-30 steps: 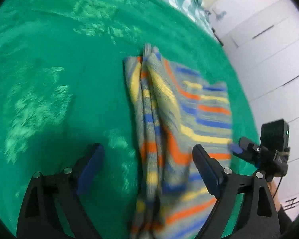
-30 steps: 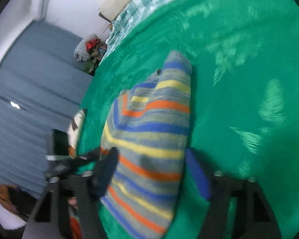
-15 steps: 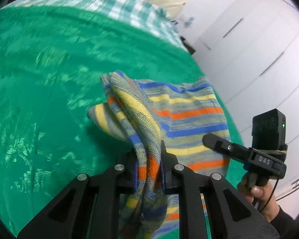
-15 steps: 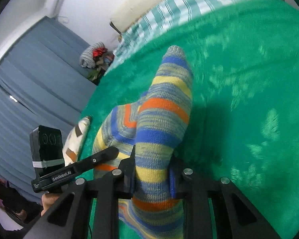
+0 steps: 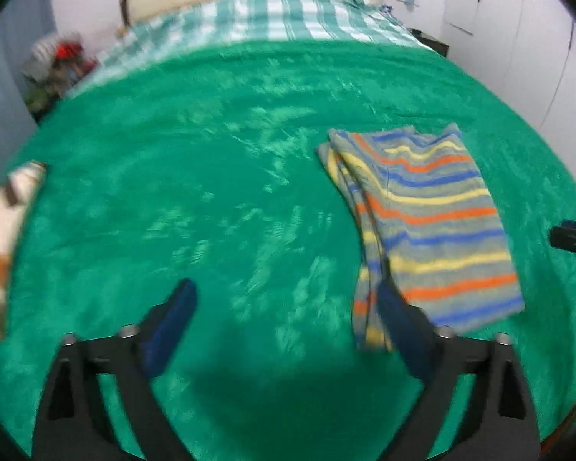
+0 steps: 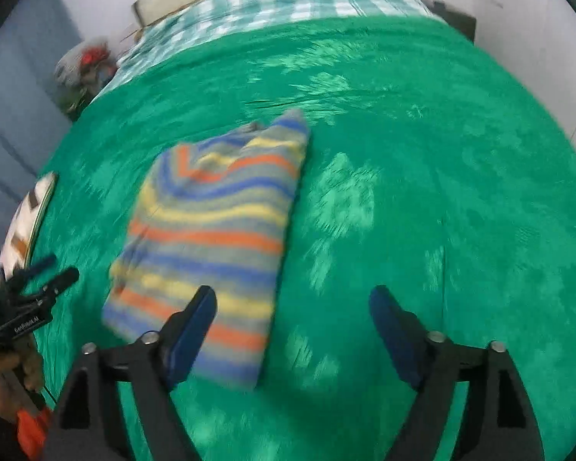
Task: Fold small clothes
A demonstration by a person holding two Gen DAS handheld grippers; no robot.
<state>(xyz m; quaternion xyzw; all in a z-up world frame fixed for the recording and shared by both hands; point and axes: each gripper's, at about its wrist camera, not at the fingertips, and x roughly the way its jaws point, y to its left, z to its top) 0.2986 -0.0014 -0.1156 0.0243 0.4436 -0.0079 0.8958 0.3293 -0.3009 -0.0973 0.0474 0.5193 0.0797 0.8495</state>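
Both grippers, left [image 5: 284,319] and right [image 6: 292,324], have released the striped garment [image 5: 434,230]; jaws opening, empty; its near edge blurred.

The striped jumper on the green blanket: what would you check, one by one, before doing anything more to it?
1. Jumper lies on the green blanket, let go: ok.
2. Left tool has nothing between its fingers, jaws opening: ok.
3. Right tool has nothing between its fingers, jaws opening: ok.
4. Folded neatly: not ok; in the left wrist view the left edge shows bunched, uneven layers.
5. Sleeves tucked in: cannot tell, picture blurred.
6. Room on the blanket around the jumper: ok; the patterned cloth lies far off at the blanket's edge.
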